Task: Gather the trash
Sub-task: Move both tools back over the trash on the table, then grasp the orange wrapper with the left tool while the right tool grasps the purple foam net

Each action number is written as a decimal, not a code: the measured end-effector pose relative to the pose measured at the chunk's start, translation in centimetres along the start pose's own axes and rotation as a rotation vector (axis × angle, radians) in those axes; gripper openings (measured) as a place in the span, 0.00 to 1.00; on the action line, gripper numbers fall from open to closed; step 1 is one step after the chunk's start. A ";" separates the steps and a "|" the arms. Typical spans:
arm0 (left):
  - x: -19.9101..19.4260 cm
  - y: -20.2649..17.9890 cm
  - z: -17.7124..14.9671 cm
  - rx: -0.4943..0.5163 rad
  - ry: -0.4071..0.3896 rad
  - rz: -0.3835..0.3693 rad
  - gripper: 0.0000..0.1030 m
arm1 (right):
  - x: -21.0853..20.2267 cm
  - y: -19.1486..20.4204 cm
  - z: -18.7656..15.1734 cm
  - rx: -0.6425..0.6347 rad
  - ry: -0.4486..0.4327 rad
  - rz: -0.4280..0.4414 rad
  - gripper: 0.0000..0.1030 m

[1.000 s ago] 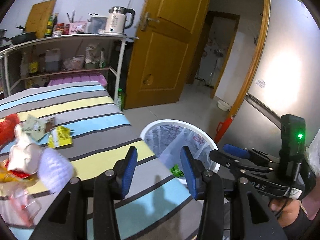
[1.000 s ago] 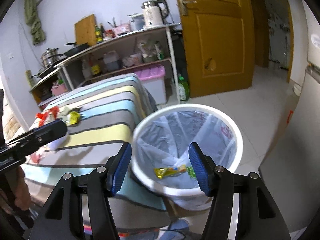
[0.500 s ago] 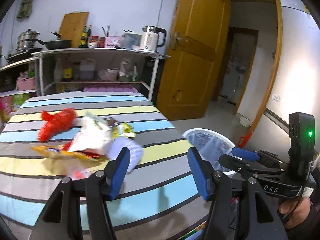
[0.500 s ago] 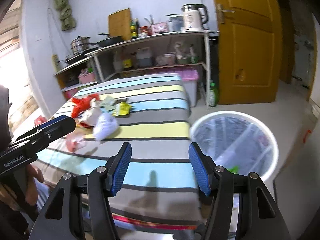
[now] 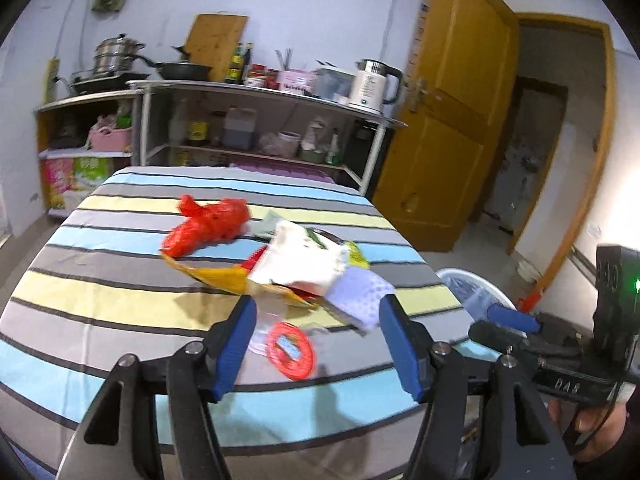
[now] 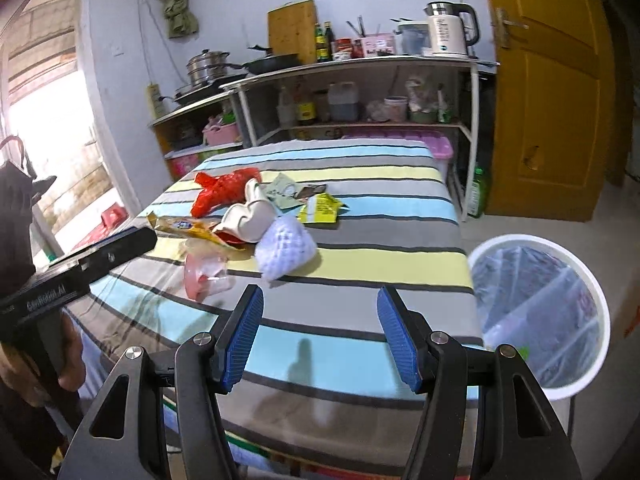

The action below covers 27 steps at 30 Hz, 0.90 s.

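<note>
**Both grippers swinging back from bin to trash pile**

Since the earlier frame both views are sweeping away from the bin (image 6: 538, 312) and onto the striped table (image 5: 100, 292); the bin, then centred under the right gripper, is now sitting off the table's right edge. The left gripper (image 5: 318, 344) has just been opening its jaws w/ nothing between them, and they are now standing spread wide. The right gripper (image 6: 320, 334) is hanging over bare cloth near the table's front edge, jaws apart and empty.

The trash is lying in a heap mid-table: a red net bag (image 5: 208, 226) at the far side, a white wrapper (image 5: 300, 258) beside it, an orange-yellow wrapper (image 5: 216, 276) partly under that, a yellow packet (image 6: 322, 208) toward the table's right side, a lilac foam sleeve (image 5: 360, 294) and a clear cup w/ red ring lid (image 5: 290, 348) nearest the front edge.

Judgement: the left gripper is lining up on the cup, approx straight ahead of its fingers. To do it well the person probably should be taking one item per grab, closing gently on the thin cup so it isn't crushing or skidding, and keeping the right gripper for the foam sleeve so the two aren't colliding.
</note>
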<state>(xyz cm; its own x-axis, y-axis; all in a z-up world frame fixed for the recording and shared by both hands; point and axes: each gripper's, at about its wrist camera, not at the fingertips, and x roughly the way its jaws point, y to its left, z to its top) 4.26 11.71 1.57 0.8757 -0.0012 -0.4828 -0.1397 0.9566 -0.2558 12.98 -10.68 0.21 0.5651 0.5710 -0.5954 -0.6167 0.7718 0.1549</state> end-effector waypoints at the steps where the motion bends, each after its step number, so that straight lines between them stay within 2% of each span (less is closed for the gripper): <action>1: 0.0 0.5 0.2 -0.015 -0.004 0.003 0.69 | 0.3 0.2 0.0 -0.003 0.004 0.005 0.58; 10: 2.3 4.2 0.7 -0.168 0.036 0.001 0.71 | 3.7 0.9 1.4 -0.028 0.032 0.026 0.58; 22: 5.1 5.7 1.0 -0.258 0.071 -0.010 0.71 | 9.6 1.3 3.2 -0.048 0.091 0.055 0.58; 24: 5.4 5.9 1.0 -0.272 0.080 -0.004 0.66 | 10.4 1.4 3.5 -0.048 0.109 0.064 0.58; 27: 6.0 6.5 1.0 -0.293 0.093 0.000 0.52 | 11.3 1.3 3.6 -0.030 0.148 0.085 0.58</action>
<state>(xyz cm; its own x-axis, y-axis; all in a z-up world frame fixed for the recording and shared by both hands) 9.03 18.20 -2.14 0.8314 -0.0409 -0.5542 -0.2790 0.8318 -0.4799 20.57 -2.19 -3.50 0.4248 0.5844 -0.6914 -0.6759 0.7129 0.1873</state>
